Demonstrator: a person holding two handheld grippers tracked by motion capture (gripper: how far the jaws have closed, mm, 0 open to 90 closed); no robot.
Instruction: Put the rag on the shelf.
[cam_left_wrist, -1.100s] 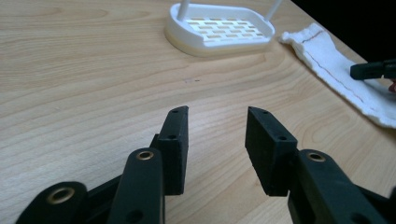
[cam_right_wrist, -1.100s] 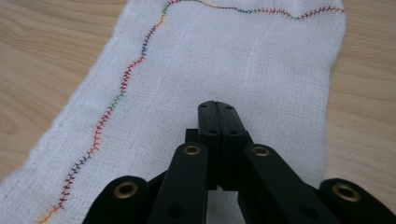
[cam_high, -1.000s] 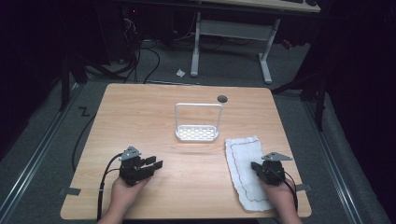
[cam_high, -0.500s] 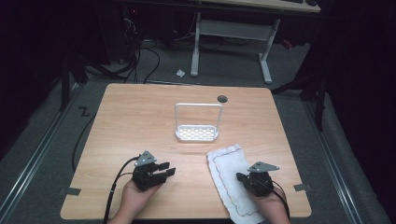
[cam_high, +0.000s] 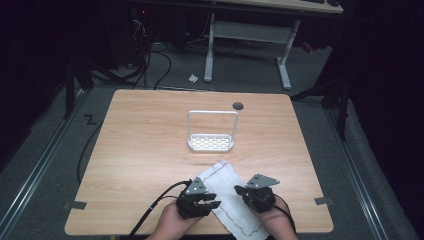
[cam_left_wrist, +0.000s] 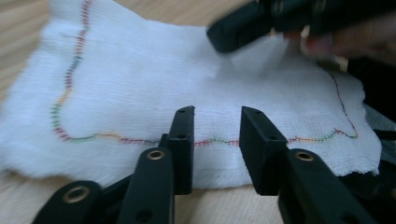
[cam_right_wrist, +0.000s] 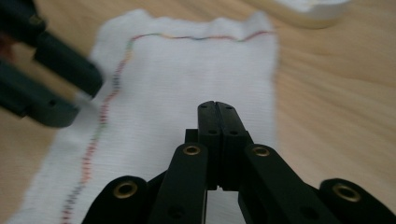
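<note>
High view: white cloth with coloured stitched border lies flat at the near edge of the wooden desk, slanted, between the two hands. Left hand-held gripper sits at the cloth's left edge; right hand-held gripper sits on its right side. White wire rack stands mid-desk, just beyond the cloth's far corner, apart from it.

Left gripper view: left hand-held gripper released, jaws parted with a clear gap, tips over the cloth's near hem along the stitch line. Other gripper blurred at upper right.

Right gripper view: right hand-held gripper clenched, jaws pressed together, over the cloth; cannot tell whether any fabric is pinched between them.
</note>
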